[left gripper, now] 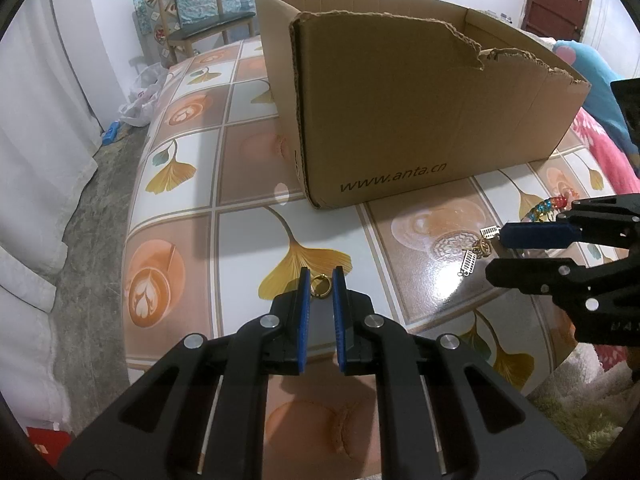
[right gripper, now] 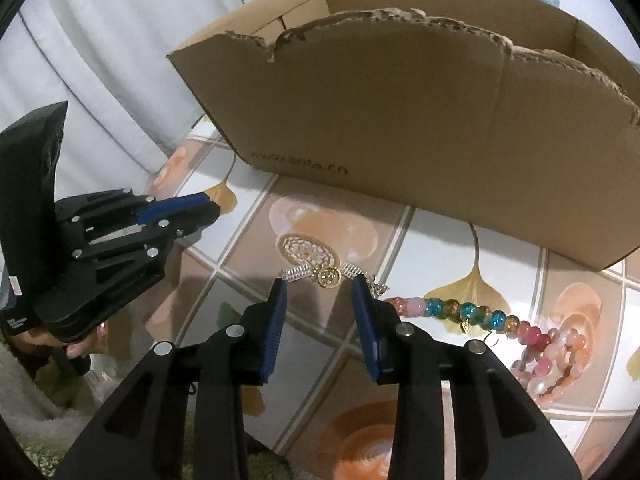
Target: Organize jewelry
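Early stage: jewelry was not yet boxed, all pieces lay on the desk (left gripper: pixel 248 240).
Left gripper (left gripper: pixel 321 280) fingers pinched narrow on gold ring (left gripper: pixel 321 286); right gripper (right gripper: pixel 320 292) fingers stood part-open, empty, over gold-silver charm piece (right gripper: pixel 330 276); bead bracelets (right gripper: pixel 520 340) beside; cardboard box (left gripper: pixel 420 120) behind.

Left tool (left gripper: pixel 321 280) pitched down, pads nearly together. Right tool (right gripper: pixel 320 290) pitched down, pads parted.

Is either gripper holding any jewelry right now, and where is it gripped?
The left gripper pinches the gold ring by its sides. The right gripper is open over the gold earrings, holding nothing.
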Action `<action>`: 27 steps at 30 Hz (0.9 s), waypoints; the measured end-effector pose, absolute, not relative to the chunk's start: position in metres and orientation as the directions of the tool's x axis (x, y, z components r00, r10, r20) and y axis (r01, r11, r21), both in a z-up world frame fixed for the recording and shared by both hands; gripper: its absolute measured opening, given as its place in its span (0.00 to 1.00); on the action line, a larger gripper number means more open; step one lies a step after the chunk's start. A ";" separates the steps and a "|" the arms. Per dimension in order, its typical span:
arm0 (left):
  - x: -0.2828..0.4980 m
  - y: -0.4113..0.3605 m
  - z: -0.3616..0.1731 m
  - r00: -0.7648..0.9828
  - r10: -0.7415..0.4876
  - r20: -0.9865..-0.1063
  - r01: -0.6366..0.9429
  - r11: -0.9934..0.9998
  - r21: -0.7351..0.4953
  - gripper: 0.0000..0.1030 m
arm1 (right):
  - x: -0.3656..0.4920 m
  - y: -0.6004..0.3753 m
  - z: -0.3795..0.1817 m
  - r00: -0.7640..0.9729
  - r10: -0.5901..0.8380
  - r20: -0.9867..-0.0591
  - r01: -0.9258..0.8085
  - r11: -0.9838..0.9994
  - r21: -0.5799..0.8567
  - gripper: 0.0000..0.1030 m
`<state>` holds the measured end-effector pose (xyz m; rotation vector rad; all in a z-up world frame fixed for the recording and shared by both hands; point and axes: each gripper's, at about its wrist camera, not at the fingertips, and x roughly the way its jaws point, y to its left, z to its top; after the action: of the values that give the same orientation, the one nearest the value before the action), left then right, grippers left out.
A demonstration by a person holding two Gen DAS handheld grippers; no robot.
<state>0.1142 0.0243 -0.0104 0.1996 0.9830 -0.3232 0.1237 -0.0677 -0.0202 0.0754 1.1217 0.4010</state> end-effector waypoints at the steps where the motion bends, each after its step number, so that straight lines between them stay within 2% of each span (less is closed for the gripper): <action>1: 0.115 0.024 -0.010 0.512 -0.178 -0.840 0.356 0.934 0.020 0.10 | 0.125 -0.067 -0.021 0.373 0.347 -0.860 -0.276 0.927 0.254 0.29; 8: 0.114 0.024 -0.011 0.512 -0.177 -0.840 0.356 0.934 0.021 0.10 | 0.130 -0.060 -0.024 0.378 0.336 -0.862 -0.298 0.926 0.231 0.20; 14: 0.114 0.024 -0.011 0.513 -0.177 -0.840 0.357 0.934 0.022 0.10 | 0.131 -0.057 -0.025 0.382 0.330 -0.863 -0.315 0.925 0.214 0.19; 17: 0.114 0.024 -0.011 0.512 -0.177 -0.840 0.356 0.934 0.021 0.10 | 0.131 -0.054 -0.026 0.387 0.310 -0.868 -0.325 0.927 0.186 0.11; 27: 0.115 0.024 -0.011 0.512 -0.176 -0.841 0.357 0.934 0.022 0.10 | 0.127 -0.058 -0.025 0.388 0.333 -0.860 -0.324 0.922 0.211 0.09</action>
<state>0.1145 0.0242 -0.0106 0.2020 0.9833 -0.3234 0.1274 -0.0579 -0.0247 0.0086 1.0958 0.4179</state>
